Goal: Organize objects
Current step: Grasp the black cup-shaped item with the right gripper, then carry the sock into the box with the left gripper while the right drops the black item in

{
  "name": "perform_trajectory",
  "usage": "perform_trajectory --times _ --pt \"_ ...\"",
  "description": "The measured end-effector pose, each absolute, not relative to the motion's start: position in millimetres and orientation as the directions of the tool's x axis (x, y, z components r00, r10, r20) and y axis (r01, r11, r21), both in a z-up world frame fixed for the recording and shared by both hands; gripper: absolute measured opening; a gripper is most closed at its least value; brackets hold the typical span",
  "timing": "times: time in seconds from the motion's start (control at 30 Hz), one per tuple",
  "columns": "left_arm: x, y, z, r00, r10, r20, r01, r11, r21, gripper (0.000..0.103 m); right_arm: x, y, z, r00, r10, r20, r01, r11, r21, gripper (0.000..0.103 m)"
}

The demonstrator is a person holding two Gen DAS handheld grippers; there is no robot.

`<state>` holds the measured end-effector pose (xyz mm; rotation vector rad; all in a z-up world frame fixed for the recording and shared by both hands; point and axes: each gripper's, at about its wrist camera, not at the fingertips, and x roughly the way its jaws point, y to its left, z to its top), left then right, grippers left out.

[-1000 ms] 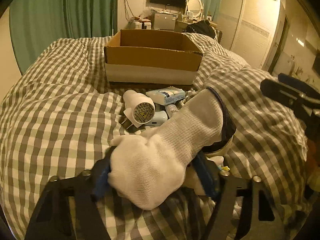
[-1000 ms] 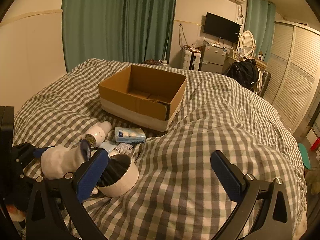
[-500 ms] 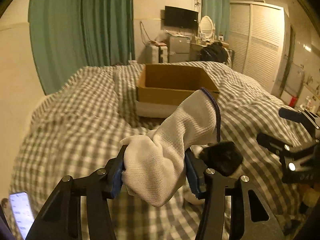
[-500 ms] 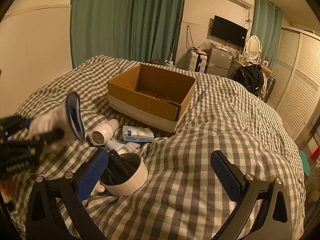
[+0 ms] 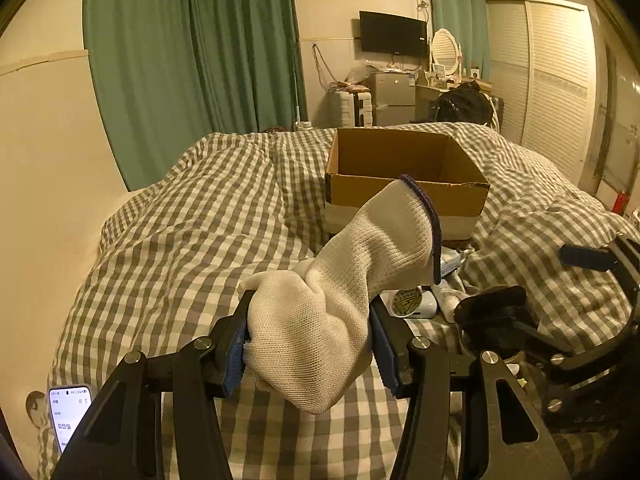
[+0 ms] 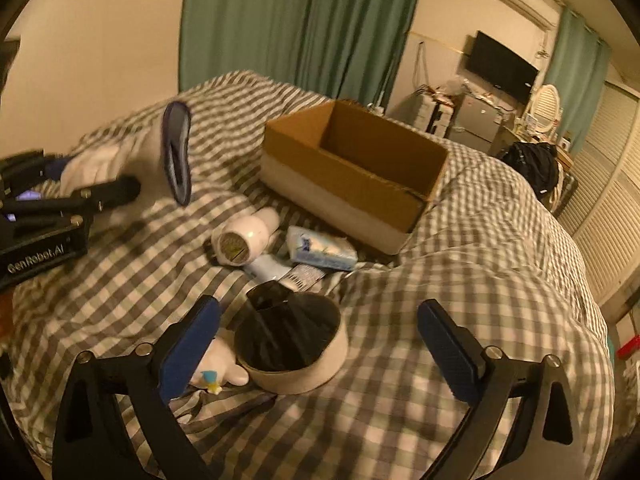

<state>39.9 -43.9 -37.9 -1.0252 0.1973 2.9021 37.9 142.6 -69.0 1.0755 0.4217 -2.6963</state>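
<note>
Held item: a white knitted sock (image 5: pixel 332 300) with a dark purple cuff is clamped between the blue pads of the left gripper (image 5: pixel 310 350); it is lifted clear of the bedding.
Sock axis: the crumpled toe end is pinched in the jaws, and the long axis runs up and forward-right, so the cuff opening points toward the box.
Key relation: the cardboard box (image 5: pixel 404 172) lies straight ahead of the left gripper and slightly to its right, further along the bed; the cuff already overlaps the box's near wall in the left wrist view, though how close they really are cannot be told.
Nearer hand: the left gripper is judged the one to make the drop, since the load is in it.
Right gripper: the right gripper (image 6: pixel 320 344) is spread wide and nothing is held; it hangs above a white bowl (image 6: pixel 294 346) with a dark crumpled item inside.
Loose pile: a white cylindrical bottle (image 6: pixel 244 236) lying on its side, a soft blue-and-white packet (image 6: pixel 322 248) and a small white figurine (image 6: pixel 218 364) are gathered between the bowl and the box.
Box: brown corrugated card with a pale lower band, rectangular, open-topped; no contents are seen in the visible part.
Surface: a grey-and-white checked duvet (image 5: pixel 168 240), soft and rumpled, is judged an uneven footing for anything set down.
Handling: the sock is limp and open-knit; it is expected to sag and fall toe-first once let go.
Elsewhere: a lit phone (image 5: pixel 70 414) lies at the near left edge.
</note>
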Motion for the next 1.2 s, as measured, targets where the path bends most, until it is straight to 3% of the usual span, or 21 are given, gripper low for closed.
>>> perform_trajectory --times 0.1,0.17,0.23,0.27,0.63,1.2 --pt "36 -50 -40 -0.773 0.016 -0.634 -0.093 -0.992 0.088 0.054 34 132 -78 -0.689 -0.098 -0.719 0.331 -0.924 -0.192 0.084" --pt "35 -51 -42 -0.77 0.022 -0.638 -0.093 -0.993 0.078 0.054 30 125 -84 -0.669 -0.104 -0.736 0.355 -0.915 -0.194 0.07" --pt "35 -52 -43 -0.767 0.028 -0.641 -0.092 -0.993 0.067 0.054 27 120 -92 -0.645 -0.1 -0.758 0.373 -0.906 -0.199 0.043" --pt "35 -52 -43 -0.766 0.032 -0.642 -0.093 -0.994 0.062 0.054 26 119 -95 -0.633 -0.093 -0.768 0.379 -0.903 -0.202 0.041" --pt "42 -53 -34 -0.774 0.045 -0.631 -0.096 -0.994 0.046 0.054 29 123 -94 -0.634 -0.104 -0.766 0.385 -0.902 -0.196 0.034" --pt "14 -45 14 -0.822 0.073 -0.565 -0.117 -0.992 0.042 0.054 17 138 -3 -0.746 -0.194 -0.637 0.376 -0.912 -0.162 0.033"
